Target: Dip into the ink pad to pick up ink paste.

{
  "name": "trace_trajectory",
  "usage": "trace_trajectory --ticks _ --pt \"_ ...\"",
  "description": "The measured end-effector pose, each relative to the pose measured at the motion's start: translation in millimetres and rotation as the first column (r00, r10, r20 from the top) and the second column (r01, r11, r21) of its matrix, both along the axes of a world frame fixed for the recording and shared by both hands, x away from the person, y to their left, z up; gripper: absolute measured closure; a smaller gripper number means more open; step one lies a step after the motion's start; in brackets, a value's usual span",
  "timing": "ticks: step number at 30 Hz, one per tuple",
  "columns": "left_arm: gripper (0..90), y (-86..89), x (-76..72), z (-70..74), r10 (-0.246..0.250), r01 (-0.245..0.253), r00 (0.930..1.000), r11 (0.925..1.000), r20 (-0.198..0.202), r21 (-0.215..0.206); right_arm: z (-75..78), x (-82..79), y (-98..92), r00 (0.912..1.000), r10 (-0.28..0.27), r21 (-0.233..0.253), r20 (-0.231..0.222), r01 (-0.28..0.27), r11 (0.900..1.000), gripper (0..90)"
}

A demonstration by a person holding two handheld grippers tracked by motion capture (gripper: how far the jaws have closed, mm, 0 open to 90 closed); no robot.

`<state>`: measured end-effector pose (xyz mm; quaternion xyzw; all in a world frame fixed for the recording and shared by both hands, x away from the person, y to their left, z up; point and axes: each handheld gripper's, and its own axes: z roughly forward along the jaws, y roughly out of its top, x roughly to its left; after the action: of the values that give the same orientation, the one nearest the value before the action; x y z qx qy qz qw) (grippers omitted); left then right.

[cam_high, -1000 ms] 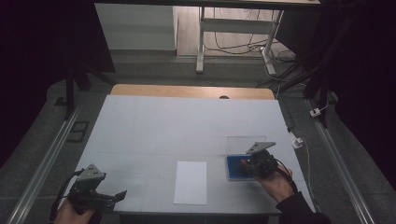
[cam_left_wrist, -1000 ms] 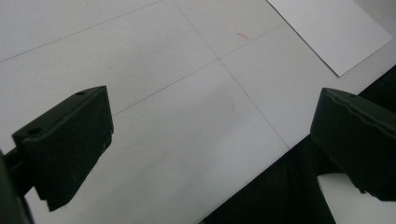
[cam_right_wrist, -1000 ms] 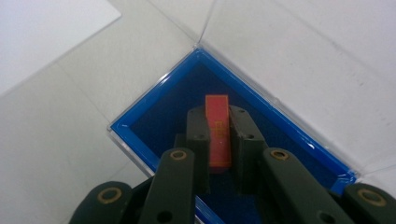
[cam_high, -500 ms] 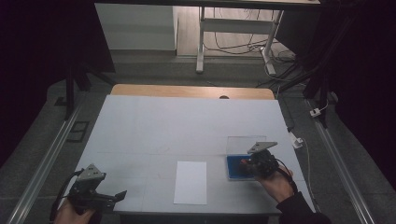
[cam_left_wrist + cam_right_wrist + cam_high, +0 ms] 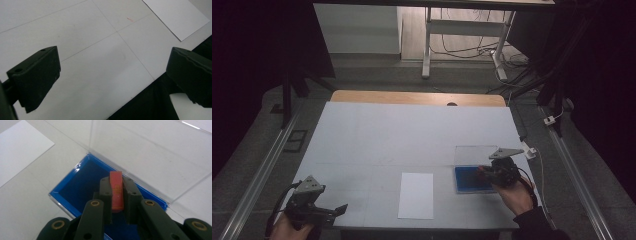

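Observation:
A clear case with a blue lining (image 5: pixel 471 179) lies open at the table's right front, its transparent lid (image 5: pixel 474 154) folded back flat behind it. My right gripper (image 5: pixel 486 173) hovers over the blue tray (image 5: pixel 82 182) and is shut on a thin red card (image 5: pixel 117 190) with small gold marks, held on edge between the jaws. A white sheet of paper (image 5: pixel 416 195) lies at the front middle. At the front left corner my left gripper (image 5: pixel 339 208) stands open over bare table, nothing between its fingers (image 5: pixel 35 75); the sheet's corner (image 5: pixel 177 17) lies ahead of it.
The white table top (image 5: pixel 412 135) has a wooden strip (image 5: pixel 417 97) along its far edge. Metal rails (image 5: pixel 257 175) run along both sides. A white plug and cable (image 5: pixel 530 150) lie just beyond the right edge. The table's front edge passes under the left gripper.

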<state>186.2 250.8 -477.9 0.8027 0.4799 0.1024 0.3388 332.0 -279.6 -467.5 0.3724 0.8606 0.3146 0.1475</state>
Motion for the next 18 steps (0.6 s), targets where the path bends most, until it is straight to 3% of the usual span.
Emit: trace_trajectory --ticks 18 --pt "0.0 -0.2 0.0 -0.1 -0.001 0.001 1.0 1.0 -0.001 0.0 -10.9 6.0 -1.7 0.9979 -0.023 -0.008 -0.06 0.022 1.0 80.5"
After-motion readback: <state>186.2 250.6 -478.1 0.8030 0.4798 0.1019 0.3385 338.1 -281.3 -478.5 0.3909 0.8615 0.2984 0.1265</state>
